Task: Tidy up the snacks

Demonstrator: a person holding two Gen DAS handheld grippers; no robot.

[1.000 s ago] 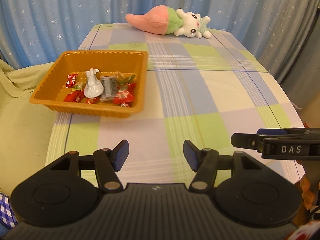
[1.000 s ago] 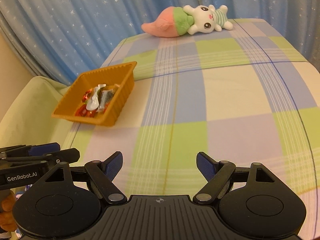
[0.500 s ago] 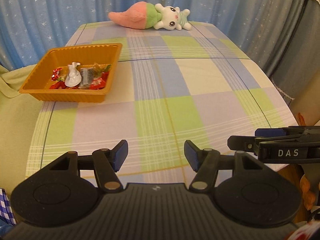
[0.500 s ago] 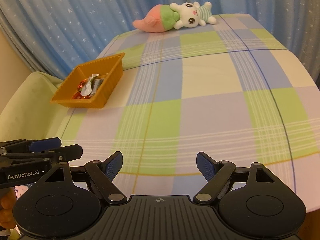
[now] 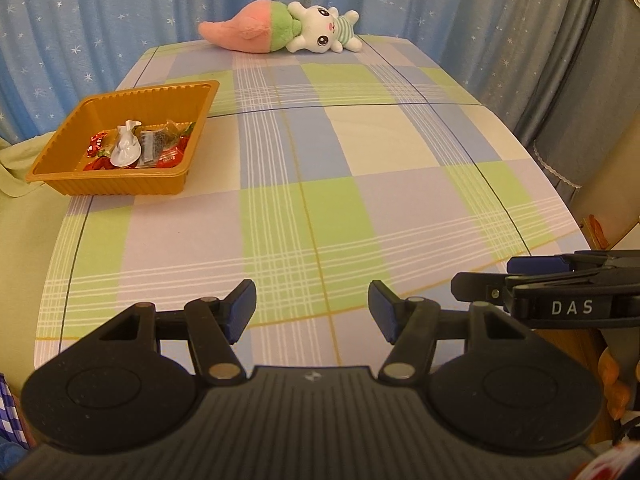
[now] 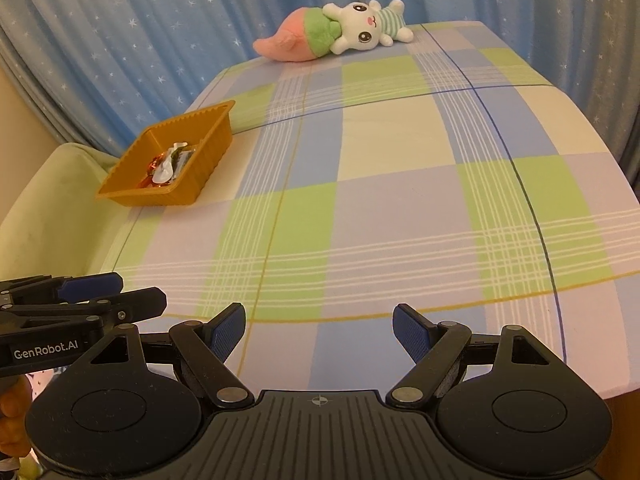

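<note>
An orange plastic tray stands at the table's left edge. In it lie several wrapped snacks, red, silver and white. My left gripper hangs open over the near edge of the checked tablecloth, nothing between its blue pads. My right gripper is open wider, also empty, over the near edge. Each gripper shows from the side in the other's view: the right gripper, the left gripper. Both are well short of the tray.
A pink and green plush rabbit lies at the far end of the table. Blue starred curtains hang behind. A pale green cushion sits left of the table. A grey curtain hangs at the right.
Both grippers have drawn back from the tray toward the near table edge, so more of the tablecloth shows. Their jaws have kept the same width.
</note>
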